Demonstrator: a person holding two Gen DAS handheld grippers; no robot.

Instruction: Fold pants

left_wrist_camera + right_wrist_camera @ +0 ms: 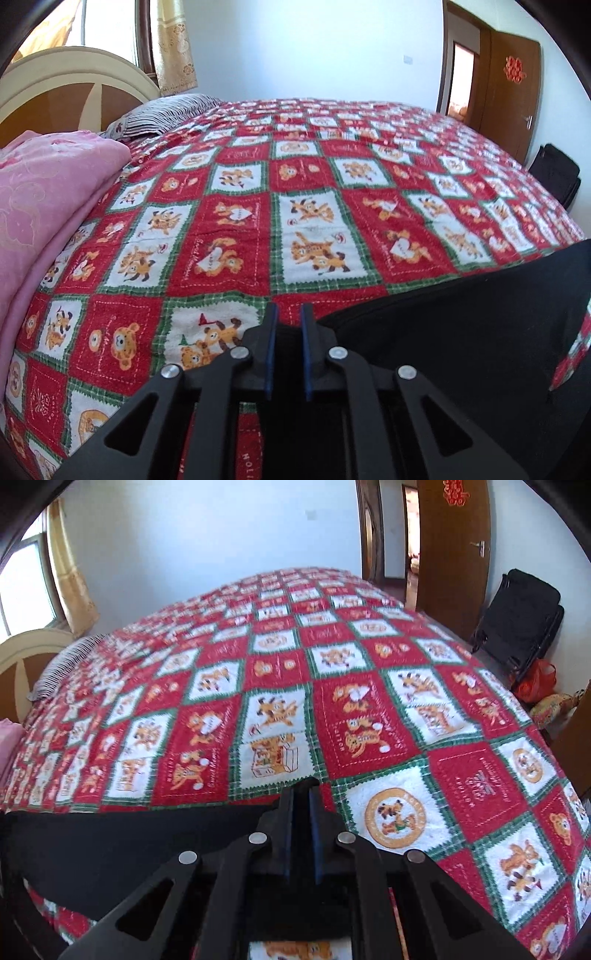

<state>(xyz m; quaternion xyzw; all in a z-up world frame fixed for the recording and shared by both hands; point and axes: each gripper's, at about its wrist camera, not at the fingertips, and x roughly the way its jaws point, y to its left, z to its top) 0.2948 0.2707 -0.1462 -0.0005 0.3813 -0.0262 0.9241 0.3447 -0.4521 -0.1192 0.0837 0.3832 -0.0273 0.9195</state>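
Black pants (pixel 461 332) are held stretched above the red patterned bedspread (pixel 236 229). In the left wrist view they run from between my fingers off to the right. My left gripper (pixel 287 317) is shut on their left end. In the right wrist view the pants (pixel 129 842) run from my fingers off to the left, over the bedspread (pixel 369 716). My right gripper (pixel 302 794) is shut on their right end. The cloth hangs below both grippers, hidden by the black linkages.
A folded pink quilt (pixel 44 192) and a striped pillow (pixel 166 110) lie at the head of the bed by the cream headboard (pixel 74 77). A black folding chair (pixel 524 616) and red bag (pixel 535 681) stand beside the bed near the brown door (pixel 454 542).
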